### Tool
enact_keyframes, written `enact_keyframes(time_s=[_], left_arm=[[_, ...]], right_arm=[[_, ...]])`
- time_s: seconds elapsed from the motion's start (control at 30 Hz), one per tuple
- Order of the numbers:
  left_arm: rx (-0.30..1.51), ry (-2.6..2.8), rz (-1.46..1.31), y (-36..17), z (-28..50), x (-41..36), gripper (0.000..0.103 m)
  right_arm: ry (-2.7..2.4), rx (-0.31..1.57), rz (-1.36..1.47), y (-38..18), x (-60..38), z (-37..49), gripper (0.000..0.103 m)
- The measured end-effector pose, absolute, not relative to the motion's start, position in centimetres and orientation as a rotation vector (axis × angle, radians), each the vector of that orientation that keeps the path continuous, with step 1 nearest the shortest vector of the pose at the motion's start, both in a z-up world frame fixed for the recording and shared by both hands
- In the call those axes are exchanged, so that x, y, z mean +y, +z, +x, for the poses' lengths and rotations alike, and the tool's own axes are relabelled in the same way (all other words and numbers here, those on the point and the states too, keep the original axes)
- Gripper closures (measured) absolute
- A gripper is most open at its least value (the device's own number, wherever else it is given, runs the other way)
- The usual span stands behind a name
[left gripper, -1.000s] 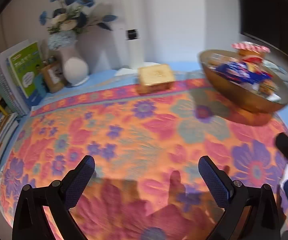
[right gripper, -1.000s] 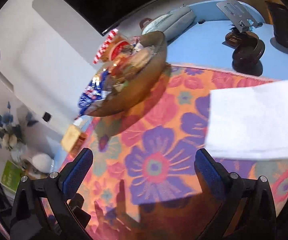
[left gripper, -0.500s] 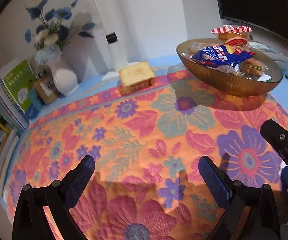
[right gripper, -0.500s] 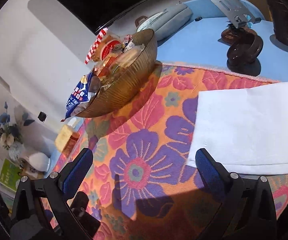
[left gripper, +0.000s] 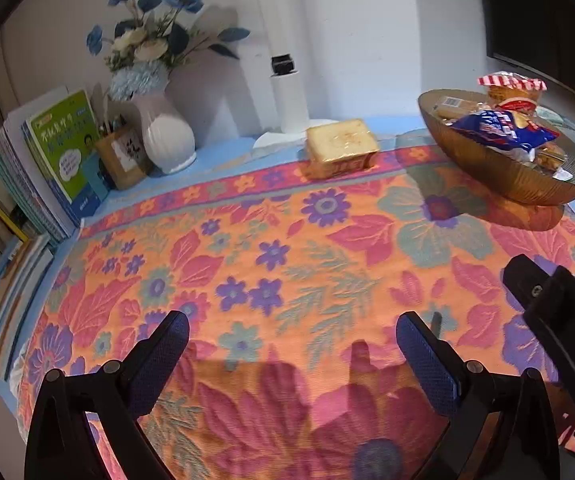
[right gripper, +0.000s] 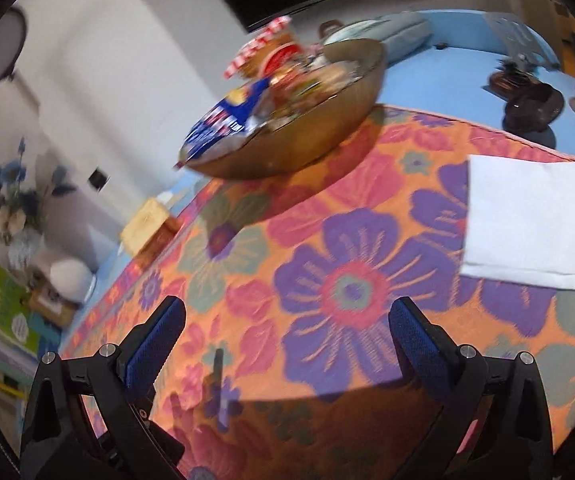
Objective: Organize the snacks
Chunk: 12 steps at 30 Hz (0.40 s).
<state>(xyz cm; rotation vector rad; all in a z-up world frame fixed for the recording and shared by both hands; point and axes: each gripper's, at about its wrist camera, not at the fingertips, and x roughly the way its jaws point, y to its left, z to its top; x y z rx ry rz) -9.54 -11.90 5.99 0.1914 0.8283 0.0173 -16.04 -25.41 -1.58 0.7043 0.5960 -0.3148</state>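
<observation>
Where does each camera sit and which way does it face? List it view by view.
Left wrist: on the left claw, facing across the floral cloth toward the vase and wrapped cake; its open fingers show.
Right wrist: on the right claw, tilted, facing the snack bowl and white napkin; its open fingers show.
Shared: bowl, cake, vase, cloth.

Both wrist cameras are looking forward from low above the floral tablecloth. The left view is facing the back wall; the right view is tilting, facing leftward. Both are catching the snack bowl, wrapped cake and vase.
</observation>
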Motion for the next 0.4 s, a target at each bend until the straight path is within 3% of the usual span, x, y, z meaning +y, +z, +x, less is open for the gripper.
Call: enact_keyframes(time_s=[0.4], left_arm=[[0.787, -0.031, 0.063, 7.3, -10.9, -9.0, 0.0]], right_arm=[[-0.319, 0.567, 0.728, -0.5, -24.5, -18.2, 0.0]])
